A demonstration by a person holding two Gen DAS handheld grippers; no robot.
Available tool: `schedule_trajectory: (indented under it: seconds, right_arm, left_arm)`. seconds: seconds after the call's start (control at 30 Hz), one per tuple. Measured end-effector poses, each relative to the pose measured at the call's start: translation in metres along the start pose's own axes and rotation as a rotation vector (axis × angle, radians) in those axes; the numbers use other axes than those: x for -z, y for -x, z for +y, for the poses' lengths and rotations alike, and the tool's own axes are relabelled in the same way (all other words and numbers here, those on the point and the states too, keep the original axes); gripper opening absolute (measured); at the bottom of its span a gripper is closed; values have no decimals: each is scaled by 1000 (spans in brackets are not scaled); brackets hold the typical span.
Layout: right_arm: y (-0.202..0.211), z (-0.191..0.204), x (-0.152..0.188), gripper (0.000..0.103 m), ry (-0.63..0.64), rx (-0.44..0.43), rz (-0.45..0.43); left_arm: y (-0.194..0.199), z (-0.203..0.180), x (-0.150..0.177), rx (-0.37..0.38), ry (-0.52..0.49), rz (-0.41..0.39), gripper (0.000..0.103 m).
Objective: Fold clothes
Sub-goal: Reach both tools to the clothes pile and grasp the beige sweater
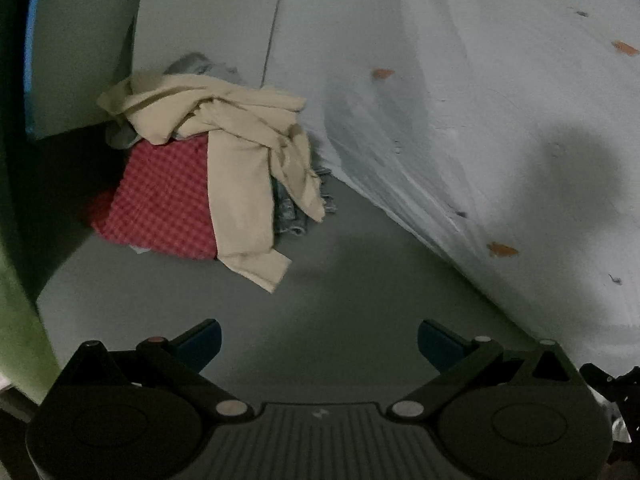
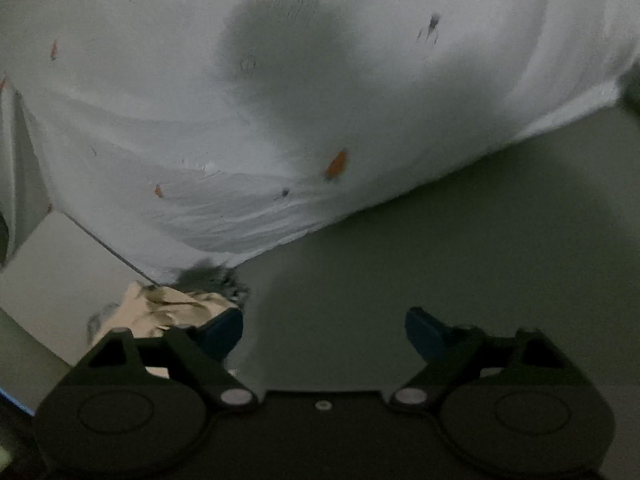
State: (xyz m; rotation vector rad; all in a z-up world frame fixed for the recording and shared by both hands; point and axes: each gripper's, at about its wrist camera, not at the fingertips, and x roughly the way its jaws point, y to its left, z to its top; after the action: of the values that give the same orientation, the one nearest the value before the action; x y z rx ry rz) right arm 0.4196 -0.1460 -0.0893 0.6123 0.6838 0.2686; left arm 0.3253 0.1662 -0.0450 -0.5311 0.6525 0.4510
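Both grippers stand with jaws apart and nothing between them, left gripper [image 1: 319, 340] and right gripper [image 2: 324, 330], poised over bare grey desk [image 1: 360, 280], likely for grasping. Beyond lies the white garment [image 2: 280, 120], spread flat for folding; unfolded clothes pile [image 1: 208, 168] waits at the far-left corner.

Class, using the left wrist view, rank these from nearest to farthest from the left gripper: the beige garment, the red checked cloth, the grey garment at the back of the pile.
From the left gripper:
1. Beige garment: its hanging end comes closest, ahead and left.
2. Red checked cloth: under the beige, further left.
3. Grey garment: behind the pile, at the wall.
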Motion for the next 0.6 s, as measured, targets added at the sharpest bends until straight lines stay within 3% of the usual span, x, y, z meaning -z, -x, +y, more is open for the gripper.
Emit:
schedule_trajectory:
  seconds: [0.1, 0.27, 0.33, 0.43, 0.53, 0.6]
  right_arm:
    - [-46, 27, 9, 79, -80, -25, 48]
    - [-137, 60, 24, 55, -393, -176, 189]
    - [-178, 70, 35, 53, -536, -227, 254]
    - [-239, 86, 58, 40, -727, -297, 345]
    - [-294, 103, 82, 26, -864, -354, 436]
    - [-330, 116, 97, 24, -937, -376, 489]
  left_arm:
    - [-43, 23, -29, 29, 41, 20, 103]
    - [-109, 64, -90, 81, 143, 59, 102]
    - [-132, 78, -109, 111, 187, 60, 100]
    - [-170, 102, -134, 165, 274, 53, 92]
    - [-211, 126, -153, 200, 369, 60, 75]
    - [-238, 138, -162, 205, 427, 79, 63]
